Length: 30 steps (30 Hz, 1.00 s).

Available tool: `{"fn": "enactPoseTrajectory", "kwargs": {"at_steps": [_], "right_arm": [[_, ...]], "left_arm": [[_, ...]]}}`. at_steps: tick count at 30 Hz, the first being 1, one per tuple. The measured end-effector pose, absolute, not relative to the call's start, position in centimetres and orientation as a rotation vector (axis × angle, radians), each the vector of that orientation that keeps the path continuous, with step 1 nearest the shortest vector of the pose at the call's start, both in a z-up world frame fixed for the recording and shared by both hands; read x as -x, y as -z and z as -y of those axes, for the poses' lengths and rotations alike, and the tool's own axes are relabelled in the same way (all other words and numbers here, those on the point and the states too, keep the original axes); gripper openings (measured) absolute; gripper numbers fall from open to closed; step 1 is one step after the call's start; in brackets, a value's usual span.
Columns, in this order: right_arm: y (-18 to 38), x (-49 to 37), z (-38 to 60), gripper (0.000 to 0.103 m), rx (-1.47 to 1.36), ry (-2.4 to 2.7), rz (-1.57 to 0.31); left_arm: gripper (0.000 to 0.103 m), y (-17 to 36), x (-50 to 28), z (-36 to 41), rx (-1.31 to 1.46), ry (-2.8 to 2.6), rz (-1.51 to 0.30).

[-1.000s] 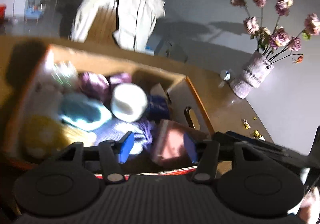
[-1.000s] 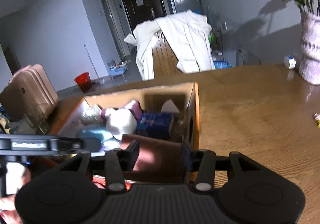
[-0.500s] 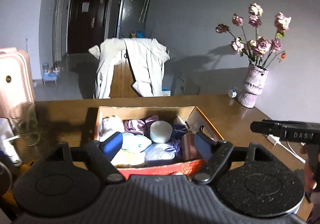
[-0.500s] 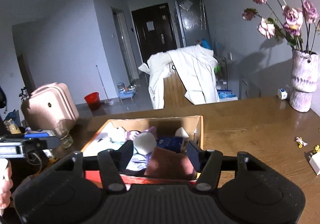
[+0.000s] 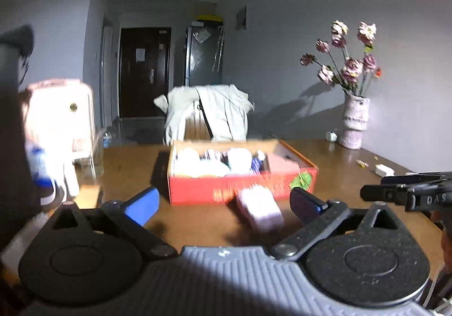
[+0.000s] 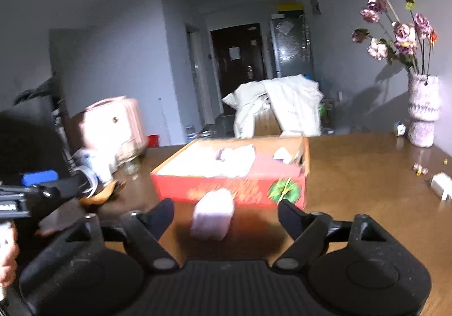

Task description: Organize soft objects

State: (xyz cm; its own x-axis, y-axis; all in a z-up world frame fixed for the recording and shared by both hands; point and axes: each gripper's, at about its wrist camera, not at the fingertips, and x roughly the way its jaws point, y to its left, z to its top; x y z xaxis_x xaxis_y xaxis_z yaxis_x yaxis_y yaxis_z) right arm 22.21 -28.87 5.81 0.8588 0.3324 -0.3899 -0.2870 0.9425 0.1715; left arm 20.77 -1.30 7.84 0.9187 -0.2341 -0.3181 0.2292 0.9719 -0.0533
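Both of my grippers sit back from the red cardboard box (image 5: pixel 243 189) on the brown wooden worktop (image 5: pixel 339 163). The left gripper (image 5: pixel 223 203) has its jaws spread wide and opening, nothing pressed between them; the right gripper (image 6: pixel 226 217) likewise, jaws apart and opening, gripping nothing. A pale lilac soft rectangular pad (image 5: pixel 260 211) lies on the worktop just in front of the box, loose, framed between both sets of jaws but touched by neither. The box is already heaped with white, blue and purple soft items (image 5: pixel 214 159). Risk as I judge it: the pile is near the rim, so pushing 1 more in could spill others; a careless approach could shove the pad under the box wall. Both views are blurred. Box print unreadable; on the right gripper's body, seen from the left wrist, "DAS" shows.
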Motion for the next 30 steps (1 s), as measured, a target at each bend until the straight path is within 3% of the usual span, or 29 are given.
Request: {"fn": "enactPoseTrajectory", "kwargs": {"at_steps": [5, 12, 24, 28, 30], "right_arm": [[-3.4, -17.9, 28.5, 0.087, -0.140, -0.345, -0.442], [-2.7, -19.2, 26.8, 0.087, -0.105, -0.314, -0.471], [0.7, -34.2, 21.4, 0.083, 0.001, -0.255, -0.575], [2.4, -38.1, 18.7, 0.073, 0.094, -0.215, -0.628], [2.9, -39.0, 18.3, 0.057, 0.110, -0.183, -0.636]], "left_arm": [[0.103, -6.0, -16.9, 0.1, 0.037, 0.211, -0.349], [0.103, -5.9, -18.4, -0.5, 0.063, 0.193, -0.366], [0.103, -3.2, -28.0, -1.8, 0.118, 0.183, -0.507], [0.103, -2.5, -30.9, -2.3, 0.129, 0.221, -0.531], [0.103, -2.2, -31.9, -2.6, 0.156, 0.228, -0.555]]}}
